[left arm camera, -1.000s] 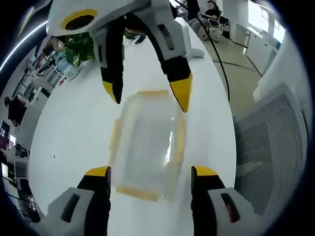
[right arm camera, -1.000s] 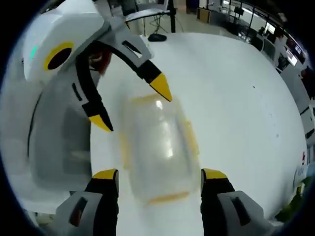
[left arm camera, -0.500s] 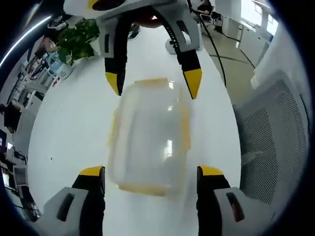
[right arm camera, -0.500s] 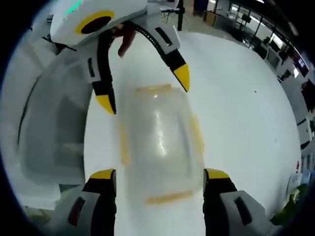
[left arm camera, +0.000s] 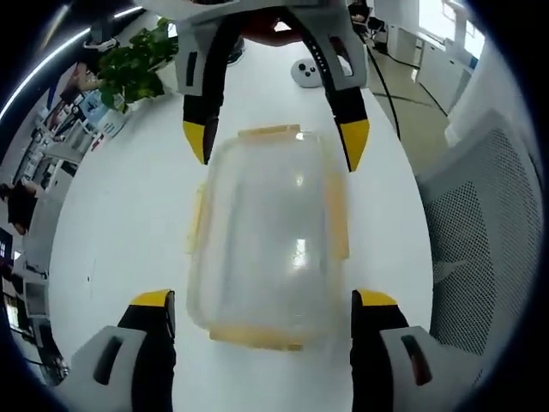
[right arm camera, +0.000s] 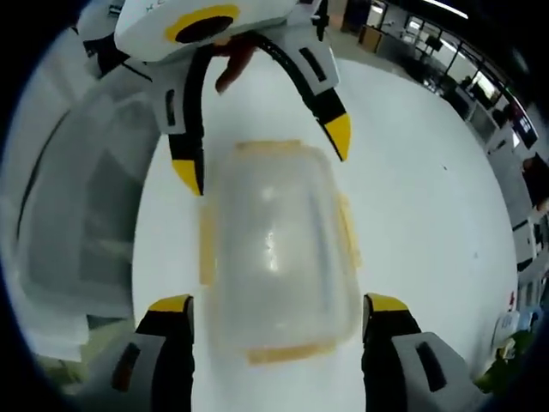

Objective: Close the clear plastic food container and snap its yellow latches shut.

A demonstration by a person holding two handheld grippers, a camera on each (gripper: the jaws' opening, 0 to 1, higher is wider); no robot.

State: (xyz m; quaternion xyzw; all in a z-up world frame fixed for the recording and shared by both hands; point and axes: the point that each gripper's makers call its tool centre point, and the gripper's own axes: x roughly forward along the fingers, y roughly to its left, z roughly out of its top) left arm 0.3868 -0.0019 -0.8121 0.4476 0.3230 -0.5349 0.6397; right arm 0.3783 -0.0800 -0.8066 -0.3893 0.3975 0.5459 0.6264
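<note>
- Since 1 second ago, both grippers have drawn closer around the clear container (left arm camera: 268, 232), which now looks larger and sharper in each view.
- The container lies on the white table (left arm camera: 120, 223) with its lid on; the 4 yellow latches (left arm camera: 257, 336) stick out from its edges.
- The left gripper (left arm camera: 262, 300) is wide open, its jaws flanking the container's near end, gripping nothing.
- The right gripper (right arm camera: 279, 305) is likewise spread wide at the opposite end, empty.
- A green plant (left arm camera: 137, 69) stands at the table's far edge.

Views face each other, close above shared container (left arm camera: 268, 232).
</note>
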